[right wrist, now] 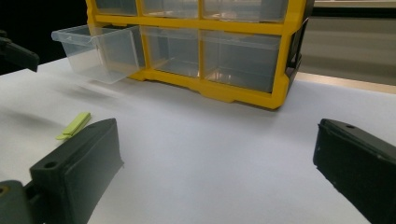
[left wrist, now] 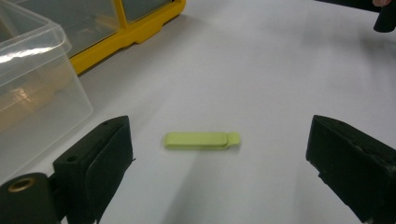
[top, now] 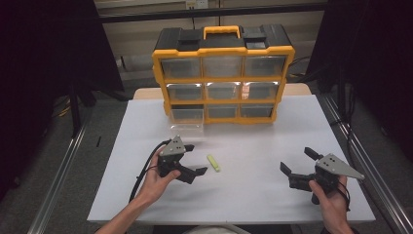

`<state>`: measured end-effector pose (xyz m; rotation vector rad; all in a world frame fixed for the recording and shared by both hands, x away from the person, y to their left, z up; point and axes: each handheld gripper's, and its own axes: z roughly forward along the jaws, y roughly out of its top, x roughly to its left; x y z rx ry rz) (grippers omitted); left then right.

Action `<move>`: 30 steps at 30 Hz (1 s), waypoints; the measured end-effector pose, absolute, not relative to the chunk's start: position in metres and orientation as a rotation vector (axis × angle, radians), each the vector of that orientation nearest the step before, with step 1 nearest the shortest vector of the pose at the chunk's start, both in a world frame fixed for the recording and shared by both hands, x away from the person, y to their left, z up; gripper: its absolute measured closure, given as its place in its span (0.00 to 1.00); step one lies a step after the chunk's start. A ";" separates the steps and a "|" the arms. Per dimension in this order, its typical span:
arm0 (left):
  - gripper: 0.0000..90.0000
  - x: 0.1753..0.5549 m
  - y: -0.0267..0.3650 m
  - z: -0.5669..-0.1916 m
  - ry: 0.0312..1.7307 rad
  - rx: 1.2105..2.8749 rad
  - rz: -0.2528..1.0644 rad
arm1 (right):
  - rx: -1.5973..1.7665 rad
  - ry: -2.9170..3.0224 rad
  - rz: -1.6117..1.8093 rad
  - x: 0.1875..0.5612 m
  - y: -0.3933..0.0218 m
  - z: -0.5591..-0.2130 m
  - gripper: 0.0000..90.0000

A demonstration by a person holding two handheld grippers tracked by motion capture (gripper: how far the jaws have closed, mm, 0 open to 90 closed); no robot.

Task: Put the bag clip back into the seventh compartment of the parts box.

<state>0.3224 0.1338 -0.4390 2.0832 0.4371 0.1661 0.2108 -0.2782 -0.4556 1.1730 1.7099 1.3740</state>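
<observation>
A small flat yellow-green piece [top: 213, 163] lies on the white tabletop [top: 253, 195], a little in front of the organizer. My left gripper [top: 195, 159] is open just to its left, jaws spread wide toward it and holding nothing. In the left gripper view the piece [left wrist: 201, 140] lies flat on the table between and just beyond the open gripper [left wrist: 219, 161]. My right gripper [top: 297, 161] is open and empty near the table's front right. In the right gripper view the piece [right wrist: 74, 125] shows far left, beyond the open gripper [right wrist: 217, 154].
A yellow and black organizer [top: 223, 73] with clear drawers stands at the back centre. Its bottom-left drawer [top: 186, 117] is pulled out over the table and looks empty. Black curtains hang on both sides, and metal rails run along the table's left and right.
</observation>
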 end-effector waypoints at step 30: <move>0.10 0.373 0.083 -0.453 0.175 2.417 0.010 | 1.182 1.718 1.381 0.211 -0.279 -0.456 0.01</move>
